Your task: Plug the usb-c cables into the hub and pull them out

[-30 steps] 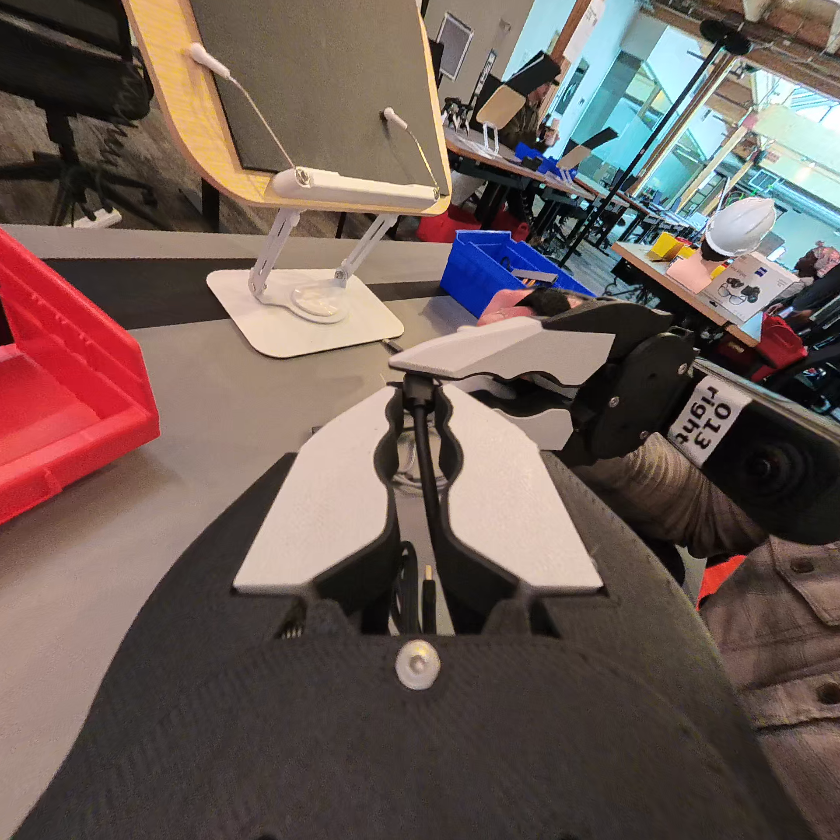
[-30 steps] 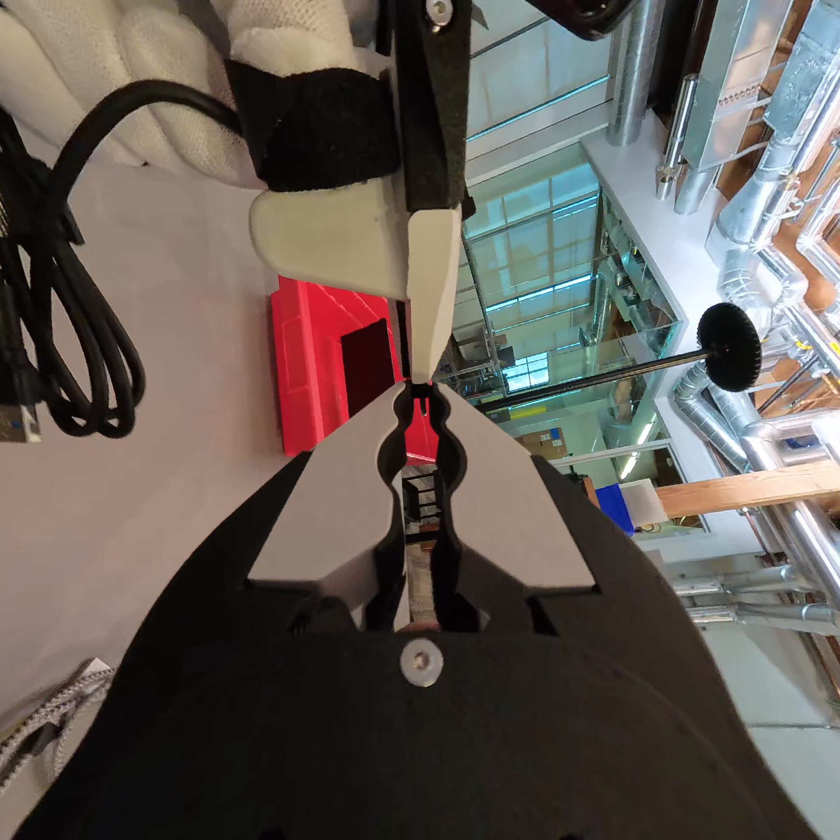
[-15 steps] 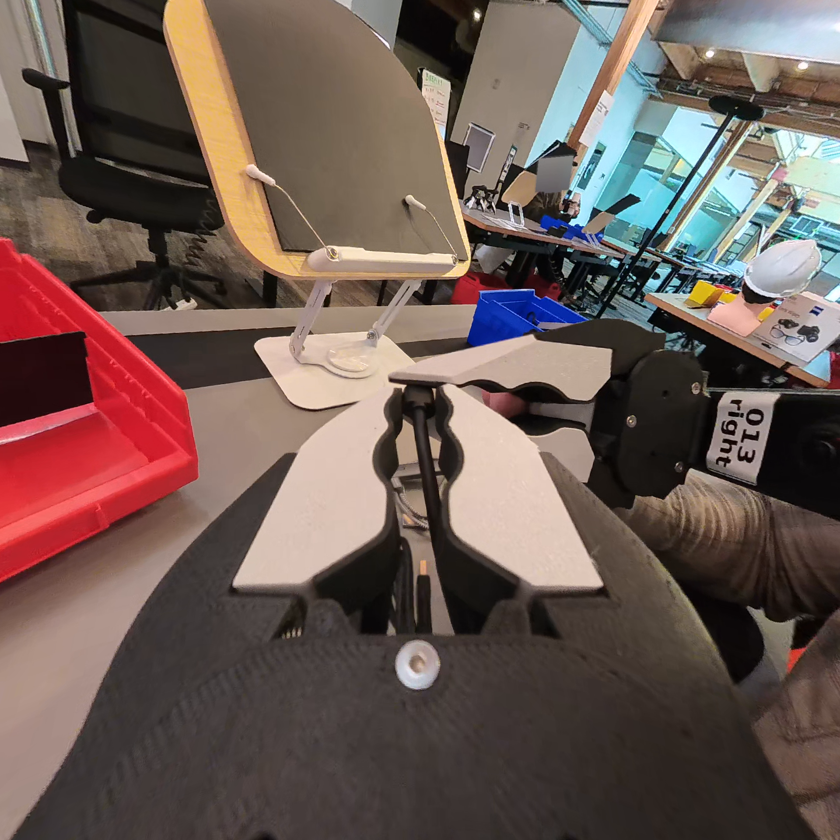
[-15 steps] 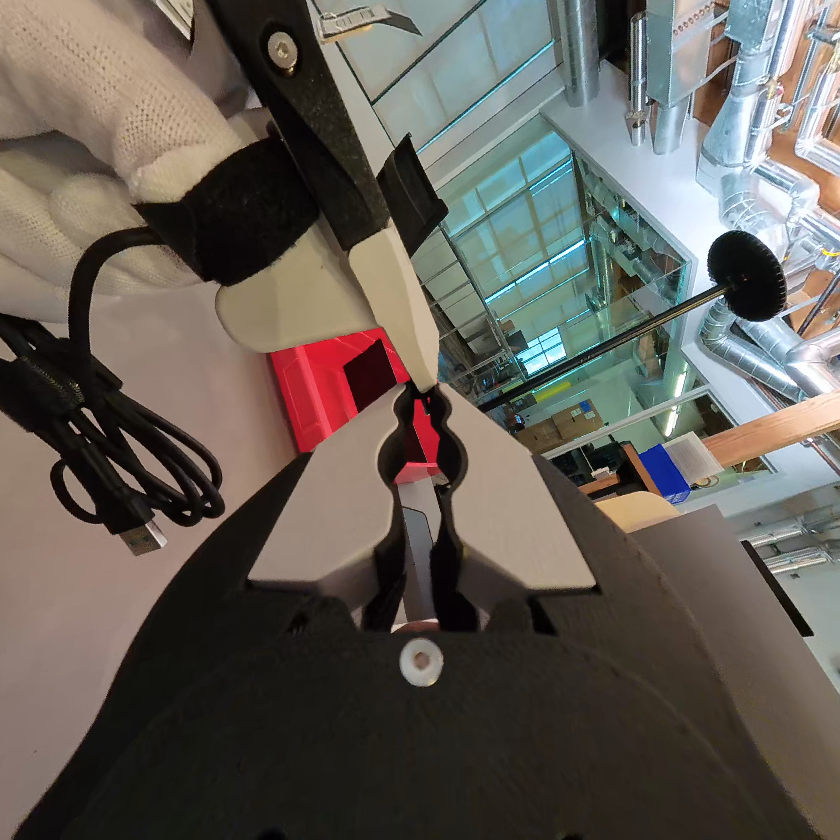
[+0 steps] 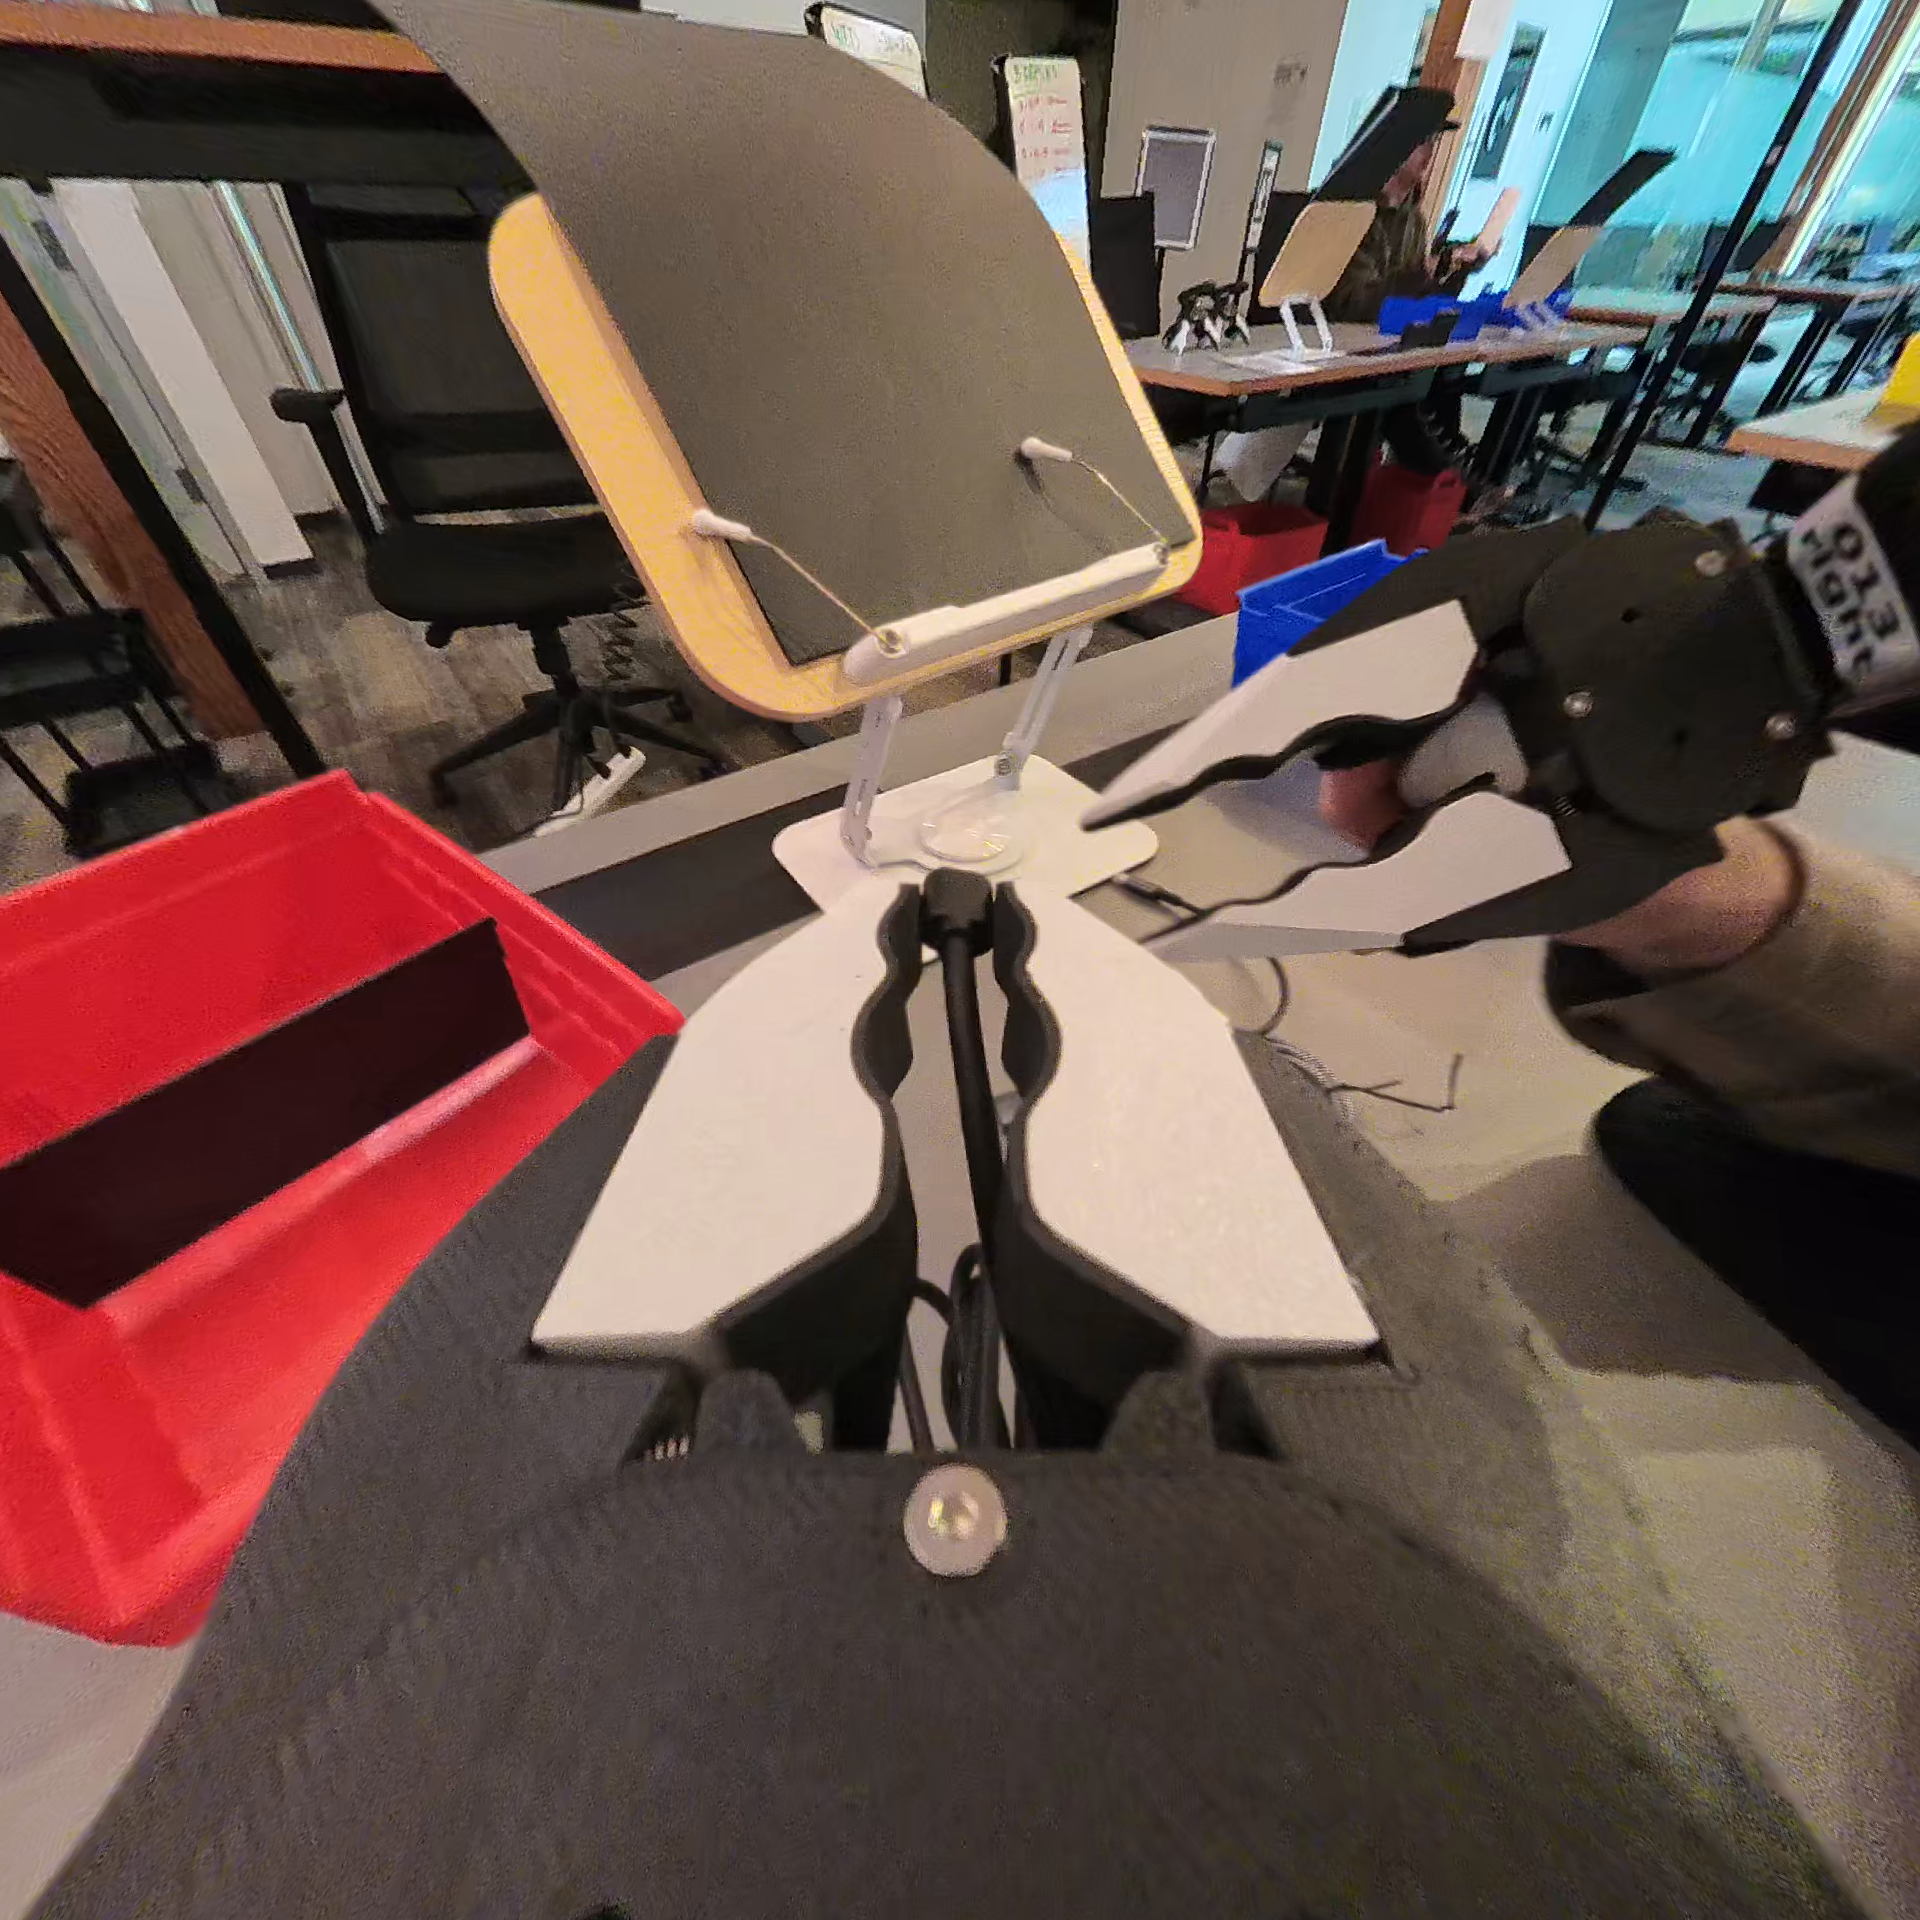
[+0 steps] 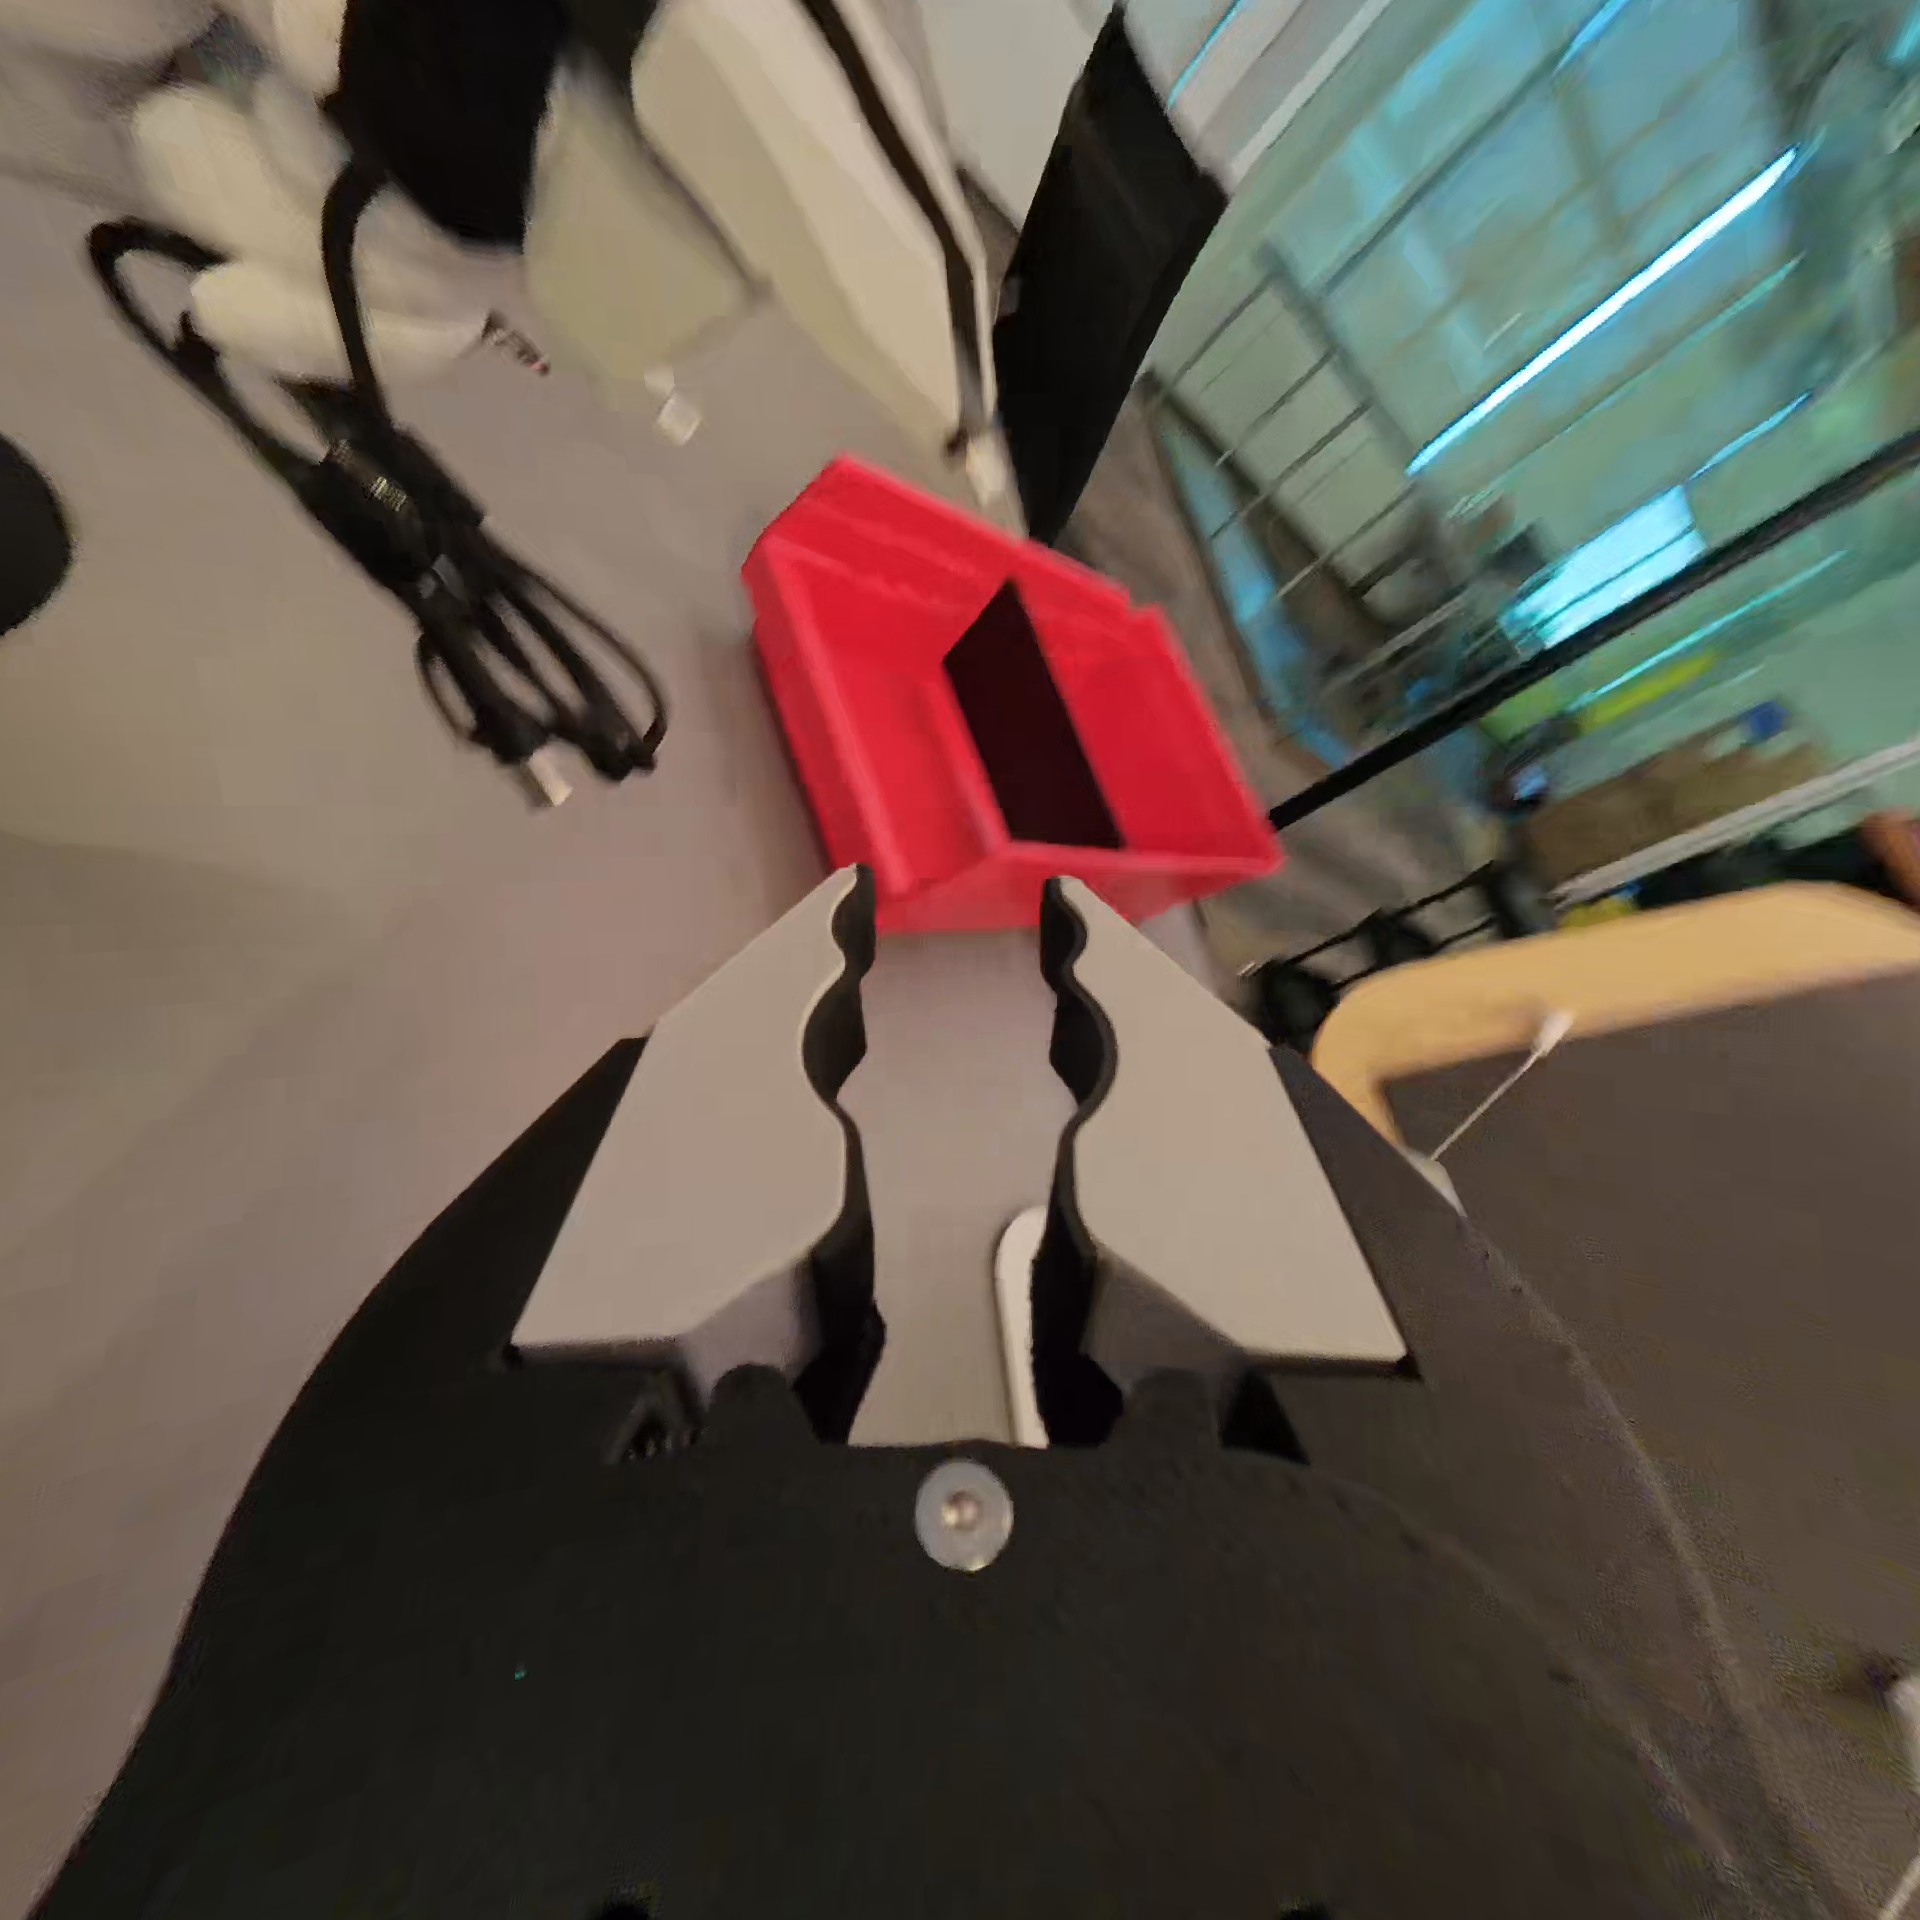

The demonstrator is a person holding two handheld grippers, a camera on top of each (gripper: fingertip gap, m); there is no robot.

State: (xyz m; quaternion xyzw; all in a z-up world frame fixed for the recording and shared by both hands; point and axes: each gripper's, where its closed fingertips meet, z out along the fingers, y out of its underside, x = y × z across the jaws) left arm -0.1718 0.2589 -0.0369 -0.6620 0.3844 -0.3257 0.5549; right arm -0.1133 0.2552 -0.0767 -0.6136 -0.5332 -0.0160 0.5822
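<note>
The grey table fills the lower frame, a red bin at left and a tilted book stand top centre. At centre, the left gripper is clenched on a black USB-C cable. At right, the right gripper is spread, holding nothing. No hub is visible, so plugging seemingly remains undone.

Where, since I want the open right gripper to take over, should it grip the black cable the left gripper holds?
Probably the thick plug head poking past the left gripper's fingertips: it looks stiff, and is the only exposed part of the black cable up front. Bring the right gripper in from the right, across the cable's axis.
</note>
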